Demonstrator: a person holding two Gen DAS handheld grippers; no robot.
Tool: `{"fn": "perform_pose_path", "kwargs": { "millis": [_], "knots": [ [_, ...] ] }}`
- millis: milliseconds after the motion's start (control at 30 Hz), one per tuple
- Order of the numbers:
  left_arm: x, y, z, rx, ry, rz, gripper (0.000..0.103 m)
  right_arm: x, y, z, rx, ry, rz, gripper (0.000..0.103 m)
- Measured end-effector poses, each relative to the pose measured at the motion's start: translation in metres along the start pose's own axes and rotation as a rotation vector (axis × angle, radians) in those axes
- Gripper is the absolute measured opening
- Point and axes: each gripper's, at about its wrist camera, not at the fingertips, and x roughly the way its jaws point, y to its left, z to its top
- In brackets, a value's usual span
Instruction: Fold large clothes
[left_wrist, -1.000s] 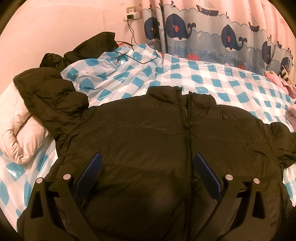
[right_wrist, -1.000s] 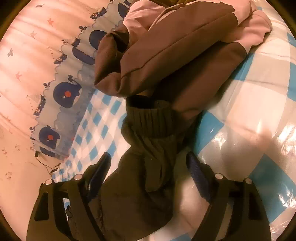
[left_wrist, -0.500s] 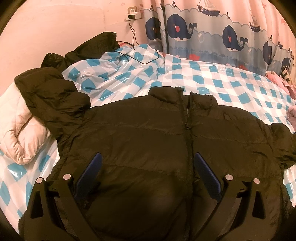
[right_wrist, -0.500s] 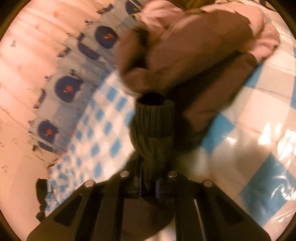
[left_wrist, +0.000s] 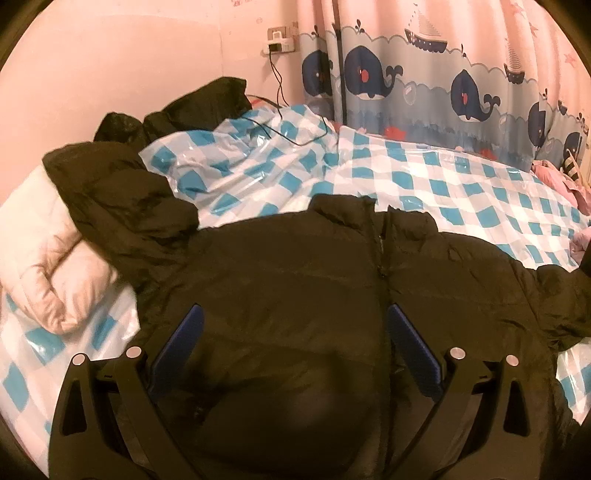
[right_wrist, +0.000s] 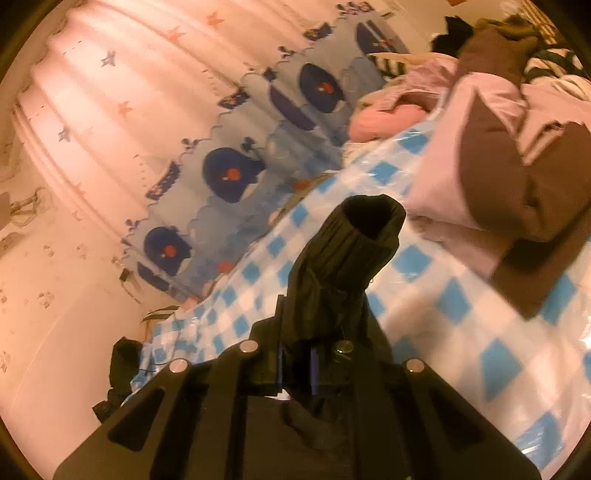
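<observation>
Pinching sleeve cuff (right_wrist: 369, 229), R tongs (right_wrist: 297, 360)

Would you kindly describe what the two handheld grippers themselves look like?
Both are alike: the left gripper and the right gripper have matte black plastic linkage arms with triangular cutouts, round silver pivot pins, and flat blue pads on the fingers. No cables, markings or sleeves show.

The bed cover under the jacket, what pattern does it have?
Blue and white checks on glossy plastic, the bed cover shows best in the left wrist view.
</observation>
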Motion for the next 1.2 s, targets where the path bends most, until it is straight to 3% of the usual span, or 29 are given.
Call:
{"fn": "perform_pose_path", "kwargs": {
  "millis": [267,500,900,1200],
  "knots": [
    [-0.011,0.020,0.005,-0.015,-0.009,-0.002,0.095,0.024,0.073,-0.021,-0.065,0.025,0.080,0.011],
    [-0.021,0.055,0.006,-0.047,-0.003,-0.006,0.095,0.054,0.155,-0.059,-0.141,0.080,0.166,0.011],
    [-0.032,0.121,0.005,-0.137,0.010,-0.004,0.095,0.115,0.280,-0.150,-0.221,0.199,0.279,0.011],
    [-0.031,0.166,0.000,-0.242,0.040,-0.018,0.095,0.163,0.327,-0.234,-0.264,0.307,0.309,0.011]
  ]
}}
